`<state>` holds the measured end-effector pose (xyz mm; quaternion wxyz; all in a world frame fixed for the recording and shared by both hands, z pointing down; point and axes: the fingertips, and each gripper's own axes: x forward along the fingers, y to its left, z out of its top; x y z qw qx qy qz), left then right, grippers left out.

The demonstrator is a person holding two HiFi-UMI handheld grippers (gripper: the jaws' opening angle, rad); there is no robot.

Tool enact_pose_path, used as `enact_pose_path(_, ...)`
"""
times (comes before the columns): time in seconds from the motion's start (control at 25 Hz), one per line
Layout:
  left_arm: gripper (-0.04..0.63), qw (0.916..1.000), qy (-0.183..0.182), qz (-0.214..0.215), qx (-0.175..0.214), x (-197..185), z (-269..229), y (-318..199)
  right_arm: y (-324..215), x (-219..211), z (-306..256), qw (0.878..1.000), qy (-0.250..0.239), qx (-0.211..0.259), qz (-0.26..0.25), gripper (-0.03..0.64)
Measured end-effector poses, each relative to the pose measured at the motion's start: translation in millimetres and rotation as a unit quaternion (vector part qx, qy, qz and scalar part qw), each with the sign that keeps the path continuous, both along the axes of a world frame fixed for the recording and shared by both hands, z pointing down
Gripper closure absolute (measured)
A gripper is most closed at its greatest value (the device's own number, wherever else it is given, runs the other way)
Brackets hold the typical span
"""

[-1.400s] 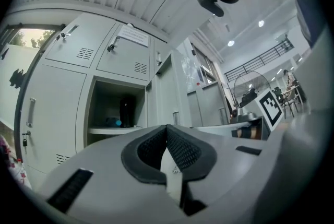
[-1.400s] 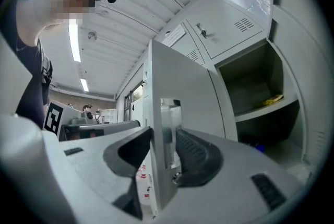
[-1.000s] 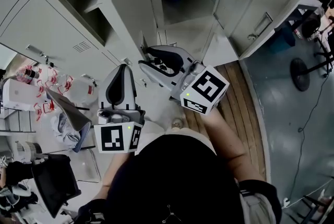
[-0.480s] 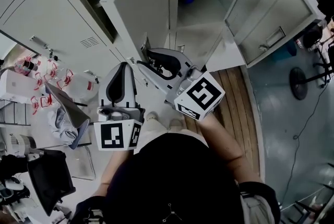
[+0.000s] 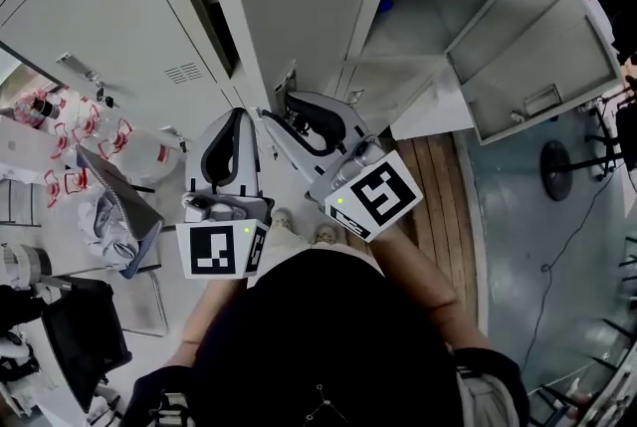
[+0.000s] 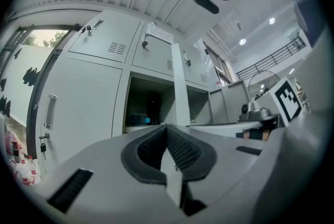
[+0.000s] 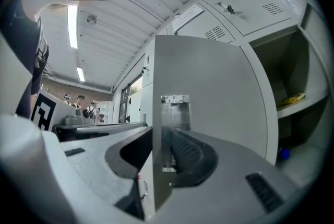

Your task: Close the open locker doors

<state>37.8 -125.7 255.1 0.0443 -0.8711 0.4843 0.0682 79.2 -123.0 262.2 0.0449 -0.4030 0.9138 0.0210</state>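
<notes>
A bank of grey lockers fills the top of the head view. One open locker door (image 5: pixel 309 7) swings out toward me, its latch (image 5: pixel 287 82) on the near edge. My right gripper (image 5: pixel 274 111) straddles that edge. In the right gripper view the door (image 7: pixel 209 87) and latch plate (image 7: pixel 175 99) sit between the jaws, which have just been closing on it; right gripper (image 7: pixel 159 131). A second open door (image 5: pixel 528 47) hangs further right. My left gripper (image 5: pixel 239 114) is beside the right one, shut and empty (image 6: pixel 167 126), pointing at an open compartment (image 6: pixel 148 108).
Bottles and bags (image 5: pixel 60 116) crowd the floor at left, with a dark chair (image 5: pixel 80 345) below them. A wooden floor strip (image 5: pixel 438 186) runs under the lockers. An office chair base (image 5: pixel 567 156) stands at right. A yellow item (image 7: pixel 292 98) lies on a locker shelf.
Both grippers have moved closer to the lockers, and the open middle door now looms larger. The right gripper's jaws have narrowed around the door's latch edge.
</notes>
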Motion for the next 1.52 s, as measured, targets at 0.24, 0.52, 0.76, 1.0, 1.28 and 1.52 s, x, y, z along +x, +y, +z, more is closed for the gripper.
enact_pose_path(0.24, 0.592, 1.0000, 0.005, 0.006, -0.003, -17, 4, -21, -19, -17, 1, 1.000, 0.008, 0.001, 0.018, 0.509)
enact_pose_path(0.52, 0.592, 0.9998, 0.009, 0.013, 0.006, -42, 10, -42, -43, -35, 2, 0.999, 0.002, 0.013, 0.047, 0.511)
enact_pose_path(0.76, 0.592, 0.9995, 0.013, 0.024, 0.014, -55, 13, -60, -63, -45, 3, 0.998, 0.003, 0.017, 0.066, 0.512)
enact_pose_path(1.0, 0.592, 0.9994, 0.015, 0.031, 0.009, -64, 20, -77, -82, -54, 2, 0.996, 0.008, 0.020, 0.084, 0.512)
enact_pose_path(1.28, 0.592, 0.9990, 0.019, 0.040, 0.005, -69, 22, -91, -101, -60, 2, 0.995, 0.009, 0.018, 0.101, 0.514)
enact_pose_path(1.52, 0.592, 0.9989, 0.025, 0.040, 0.001, -74, 23, -104, -118, -65, 3, 0.994, 0.010, 0.015, 0.112, 0.515)
